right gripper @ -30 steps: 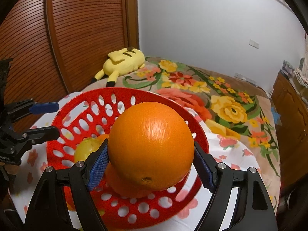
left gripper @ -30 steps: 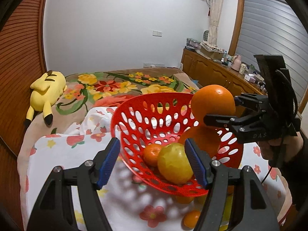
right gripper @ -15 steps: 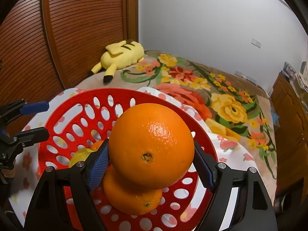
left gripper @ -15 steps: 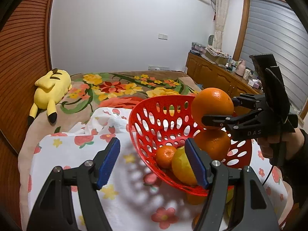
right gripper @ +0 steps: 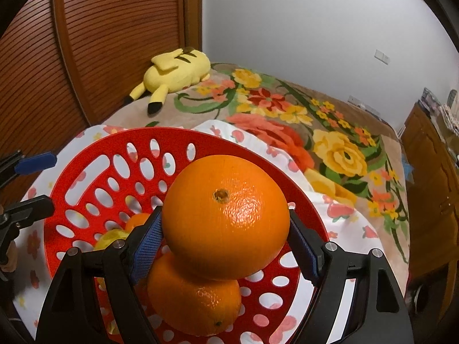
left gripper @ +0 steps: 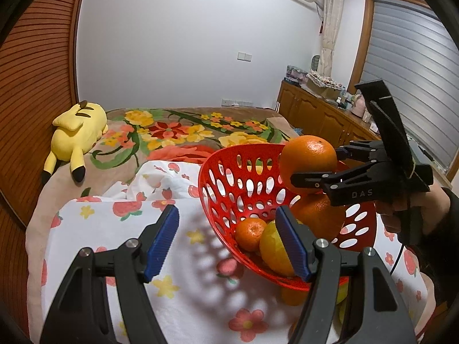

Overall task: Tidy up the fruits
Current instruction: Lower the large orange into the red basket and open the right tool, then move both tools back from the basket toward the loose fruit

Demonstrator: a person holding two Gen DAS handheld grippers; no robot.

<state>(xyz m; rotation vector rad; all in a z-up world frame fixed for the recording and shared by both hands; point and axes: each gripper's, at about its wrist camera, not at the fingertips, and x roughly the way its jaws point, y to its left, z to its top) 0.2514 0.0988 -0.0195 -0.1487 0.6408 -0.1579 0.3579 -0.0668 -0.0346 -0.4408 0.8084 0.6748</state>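
My right gripper [right gripper: 225, 243] was clamped on a big orange [right gripper: 226, 215], its blue pads pressed to the fruit's left and right flanks at the centre of the right wrist view. The orange hung over the red basket [right gripper: 86, 172], directly above a second orange [right gripper: 195, 301] that lay inside the basket at lower centre; the two looked to be touching, though I could not tell for sure. In the left wrist view the same held orange [left gripper: 308, 160] sat right of centre, above the basket's far rim, with the right gripper [left gripper: 312, 176] reaching in from the right edge. My left gripper [left gripper: 229, 243] stood open and held nothing, low in that frame, its right finger crossing in front of the basket's [left gripper: 218, 189] near wall and its left finger over the flowered cloth [left gripper: 100, 223]. Between those fingers, toward the right, a mandarin [left gripper: 251, 233] and a yellow fruit [left gripper: 272, 246] lay in the basket bottom. More fruit [left gripper: 291, 296] showed under the basket at lower right. A yellow plush [left gripper: 76, 132] lay on the bed at the left edge.
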